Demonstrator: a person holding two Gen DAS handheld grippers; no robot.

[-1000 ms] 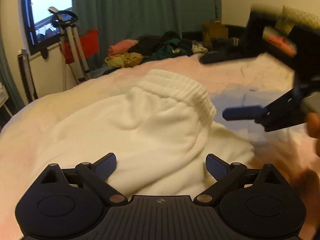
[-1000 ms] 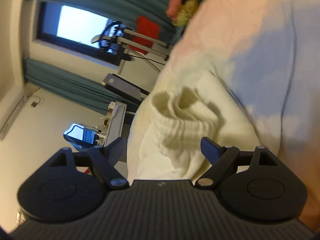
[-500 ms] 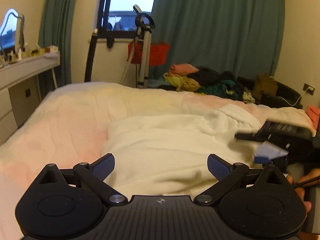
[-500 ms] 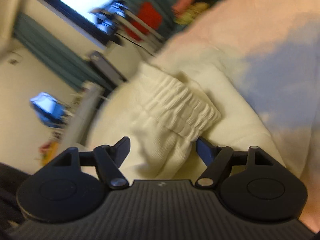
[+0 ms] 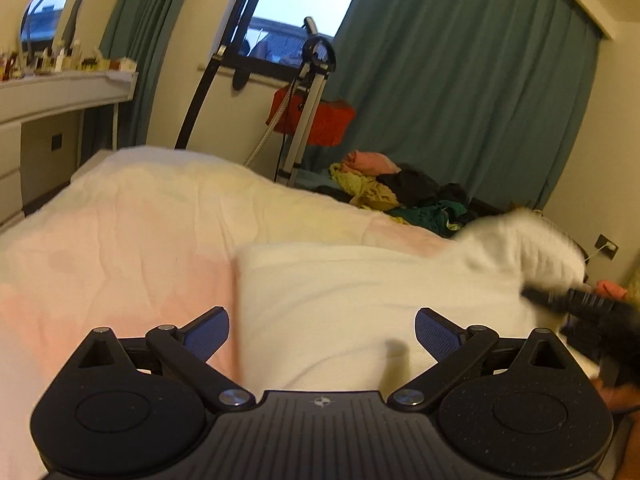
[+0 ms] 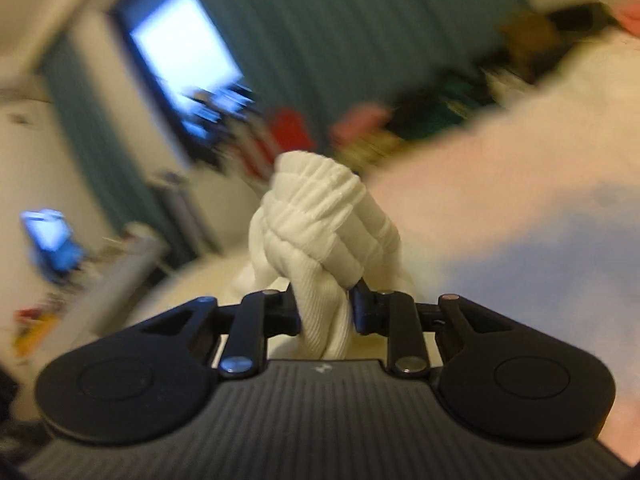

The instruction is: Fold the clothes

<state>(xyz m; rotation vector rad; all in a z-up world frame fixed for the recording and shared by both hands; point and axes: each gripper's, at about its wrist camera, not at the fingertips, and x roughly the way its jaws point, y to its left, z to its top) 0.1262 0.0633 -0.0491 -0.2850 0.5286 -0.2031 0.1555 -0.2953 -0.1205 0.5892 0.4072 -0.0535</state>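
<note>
Right tool (image 6: 324, 306): its jaws have just been closing and are now pinched on the ribbed elastic waistband (image 6: 320, 216) of a white knit garment (image 5: 360, 300), which is bunched between the pads and raised above the bed (image 5: 140, 232). In the left wrist view the same tool is seen as a blurred dark shape at the right edge, with the waistband lifted beside it. Left tool (image 5: 322, 332): its jaws are spread wide with nothing between them, and it is poised over the near part of the garment, whose left edge runs up between its fingers.

The garment is spread across the bed's pink-and-white cover; a pile of unfolded clothes (image 5: 396, 196) is seen at the far side, before the green curtain (image 5: 460, 100).

Step in hand, as judged: the waistband has been gripped and the garment is about to be drawn out or lifted for a fold. The next move appears to call for a second hold by the left tool on an opposite edge or corner, so that the cloth can be stretched flat; a pull by one tool alone is likely to leave it bunched.

Against the earlier frames: the right tool was then wide open around the waistband, which lay on the bed; the left tool's view has swung toward the window, and its jaws are as wide as before.
</note>
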